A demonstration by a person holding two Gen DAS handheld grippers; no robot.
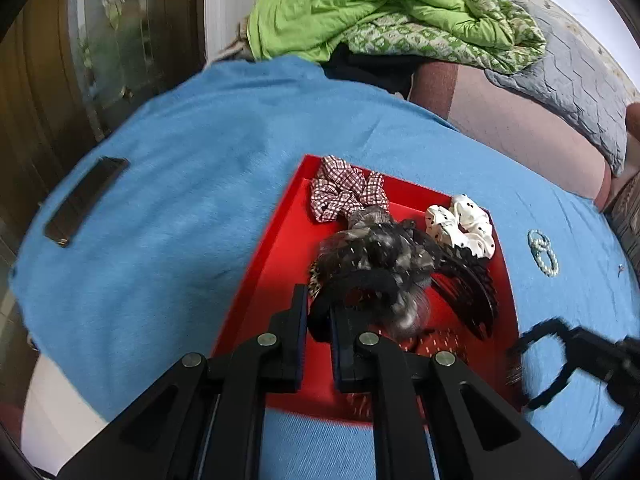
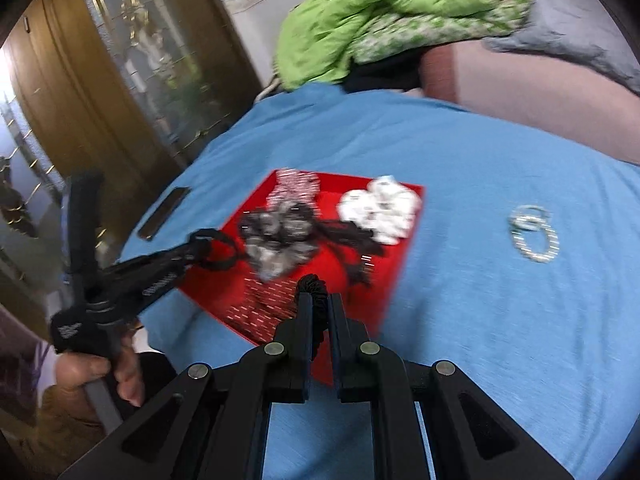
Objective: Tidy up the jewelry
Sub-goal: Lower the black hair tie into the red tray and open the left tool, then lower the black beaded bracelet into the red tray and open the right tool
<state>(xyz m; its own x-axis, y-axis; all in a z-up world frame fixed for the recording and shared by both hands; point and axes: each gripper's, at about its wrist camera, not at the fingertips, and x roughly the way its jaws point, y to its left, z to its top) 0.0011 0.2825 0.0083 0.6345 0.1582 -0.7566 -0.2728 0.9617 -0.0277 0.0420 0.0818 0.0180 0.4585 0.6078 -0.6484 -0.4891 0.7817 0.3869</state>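
A red tray (image 1: 260, 264) lies on a blue cloth (image 1: 160, 184). In it lie a red-checked scrunchie (image 1: 344, 192), a white dotted scrunchie (image 1: 464, 224), a grey patterned scrunchie (image 1: 380, 248) and a black hair claw (image 1: 468, 292). My left gripper (image 1: 318, 320) is shut on a black hair band (image 1: 360, 280) over the tray. My right gripper (image 2: 319, 316) is shut on a black twisted hair tie (image 2: 314, 286) at the tray's near edge (image 2: 224, 312). It also shows at the right of the left wrist view (image 1: 540, 360). A pale beaded bracelet (image 2: 534, 232) lies on the cloth right of the tray.
A dark comb (image 1: 86, 200) lies on the cloth at the left. A green quilt (image 1: 380, 12) and a grey pillow (image 1: 560, 92) lie behind on a pink bed. A wooden glass-front cabinet (image 2: 120, 80) stands to the left.
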